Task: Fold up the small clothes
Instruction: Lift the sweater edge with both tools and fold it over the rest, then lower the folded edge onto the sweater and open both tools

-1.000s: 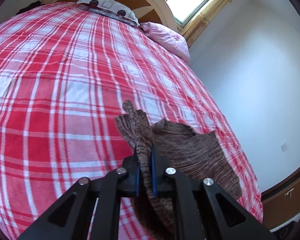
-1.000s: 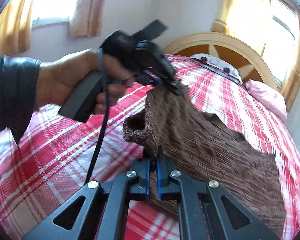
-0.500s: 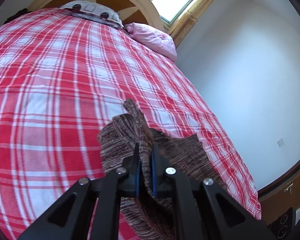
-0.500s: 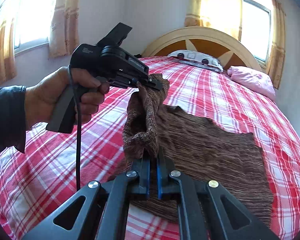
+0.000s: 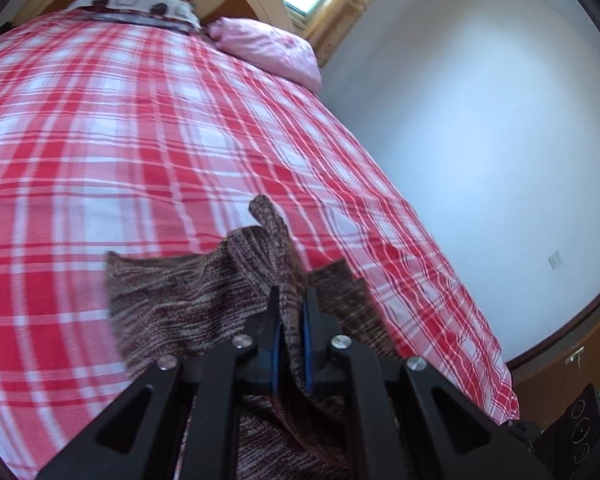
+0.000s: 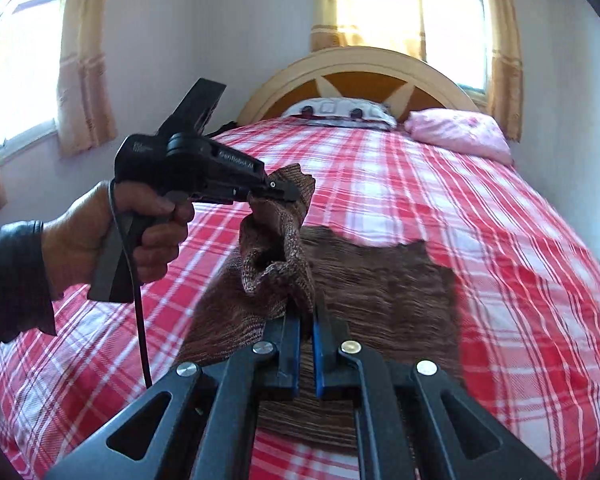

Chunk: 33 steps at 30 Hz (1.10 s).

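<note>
A small brown knitted garment (image 6: 380,288) lies on the red-and-white plaid bedspread (image 6: 440,184). My right gripper (image 6: 307,320) is shut on its near raised edge, which bunches up in front of the jaws. In the right wrist view my left gripper (image 6: 278,196), held by a hand with a dark sleeve, is shut on the same lifted edge farther back. The left wrist view shows that left gripper (image 5: 291,312) clamped on a fold of the brown garment (image 5: 188,292), the rest spreading over the bedspread (image 5: 120,140) below.
A pink pillow (image 6: 460,130) and a patterned pillow (image 6: 340,110) lie at the round wooden headboard (image 6: 360,76). Curtained windows stand behind and to the left. A white wall (image 5: 480,140) runs along the bed's right side, where the bedspread's edge drops off.
Both grippers have carried the lifted edge of the garment across the bed toward its other side, and the cloth under them now lies spread flatter. Both stay shut on the cloth.
</note>
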Motion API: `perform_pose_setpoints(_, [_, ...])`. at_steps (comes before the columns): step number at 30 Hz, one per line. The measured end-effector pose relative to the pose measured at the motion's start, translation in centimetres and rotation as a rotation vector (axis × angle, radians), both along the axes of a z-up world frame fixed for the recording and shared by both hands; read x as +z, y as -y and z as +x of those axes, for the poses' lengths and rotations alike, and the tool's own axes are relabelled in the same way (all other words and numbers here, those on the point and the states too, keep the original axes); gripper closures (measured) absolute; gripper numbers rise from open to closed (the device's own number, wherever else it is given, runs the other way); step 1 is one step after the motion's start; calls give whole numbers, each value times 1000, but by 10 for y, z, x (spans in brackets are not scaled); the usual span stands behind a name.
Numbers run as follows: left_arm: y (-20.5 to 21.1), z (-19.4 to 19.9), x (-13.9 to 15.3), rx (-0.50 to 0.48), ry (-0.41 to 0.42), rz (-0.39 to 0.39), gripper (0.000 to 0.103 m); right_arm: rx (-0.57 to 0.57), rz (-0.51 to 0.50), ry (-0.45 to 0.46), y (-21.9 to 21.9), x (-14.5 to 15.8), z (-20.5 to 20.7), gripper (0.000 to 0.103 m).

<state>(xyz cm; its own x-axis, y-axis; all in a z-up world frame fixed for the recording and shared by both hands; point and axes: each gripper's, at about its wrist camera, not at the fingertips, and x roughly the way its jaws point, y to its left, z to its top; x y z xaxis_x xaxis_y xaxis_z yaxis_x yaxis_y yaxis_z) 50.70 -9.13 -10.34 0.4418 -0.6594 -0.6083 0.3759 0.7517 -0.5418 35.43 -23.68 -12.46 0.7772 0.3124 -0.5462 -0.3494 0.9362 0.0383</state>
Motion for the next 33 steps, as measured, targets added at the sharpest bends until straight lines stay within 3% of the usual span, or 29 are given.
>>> perform_pose_setpoints(8, [73,8,-31,-85,-26,83,94,-93,85,-151,66,-46,5,99])
perform_pose_setpoints(13, [82,4,-10,-93,18,88,93,-122,185,-238,90,-66,12,99])
perform_pose_setpoints(14, [77,1,-2,-83,38,86,87,-122,189,-238,91,-67,11,99])
perform_pose_setpoints(17, [68,-4,6,-57,47,126,52,-123,186,-247,91,-69,10,99])
perform_pose_setpoints(18, [67,-5,6,-52,46,135,49,-124,189,-251,92,-70,10,99])
perform_pose_setpoints(26, [86,-8,-8,-72,-39,203,48,-132,222,-277,95,-75,14,99])
perform_pose_setpoints(31, [122,-2,-12,-56,-75,290,45,-128,230,-272,95,-77,15,99])
perform_pose_setpoints(32, [130,0,-16,-49,-81,340,45,-127,237,-273,96,-78,14,99])
perform_pose_setpoints(33, [136,1,-23,-42,-98,394,54,-126,245,-275,97,-79,14,99])
